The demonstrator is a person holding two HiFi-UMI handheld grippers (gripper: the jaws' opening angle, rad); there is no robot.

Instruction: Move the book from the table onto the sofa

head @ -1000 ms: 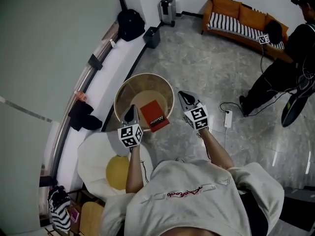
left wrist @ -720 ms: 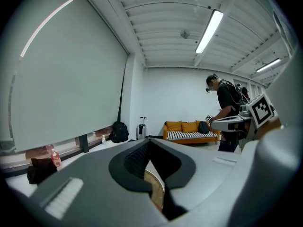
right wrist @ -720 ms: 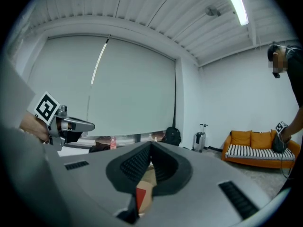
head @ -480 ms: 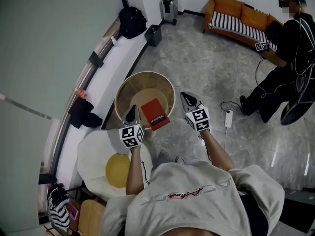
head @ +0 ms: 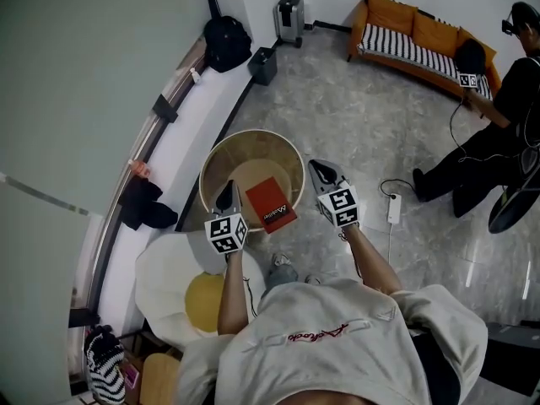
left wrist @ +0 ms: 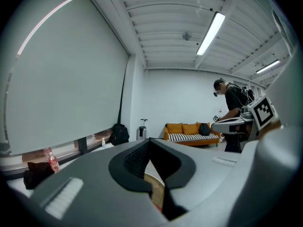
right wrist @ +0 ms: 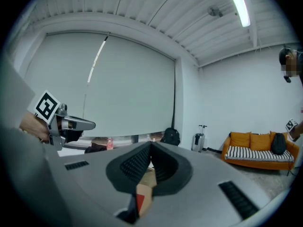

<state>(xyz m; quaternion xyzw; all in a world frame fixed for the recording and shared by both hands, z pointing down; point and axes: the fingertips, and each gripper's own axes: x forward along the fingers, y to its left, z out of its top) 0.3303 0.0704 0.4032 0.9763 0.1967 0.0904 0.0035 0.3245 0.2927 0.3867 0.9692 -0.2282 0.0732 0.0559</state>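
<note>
A red book (head: 270,205) lies flat on the near right part of the round wooden table (head: 232,154). My left gripper (head: 225,194) hovers just left of the book, jaws shut and empty. My right gripper (head: 321,174) hangs off the table's right rim, also shut with nothing in it. The left gripper view has the closed jaws (left wrist: 150,143) pointing across the room at the orange striped sofa (left wrist: 191,132). Under the shut jaws (right wrist: 151,148) in the right gripper view, a red sliver of the book (right wrist: 140,200) shows. The sofa (head: 413,36) stands at the far right wall.
A person (head: 506,133) in black stands beside the sofa. A power strip and cable (head: 394,207) lie on the floor between table and sofa. A black backpack (head: 226,40), a suitcase (head: 288,13) and a dark bin (head: 262,64) line the far wall. A white chair with a yellow cushion (head: 202,298) is behind my left arm.
Both grippers have edged forward together over the table, still shut. The book sits a little nearer between them in the picture. The person by the sofa has shifted position.
</note>
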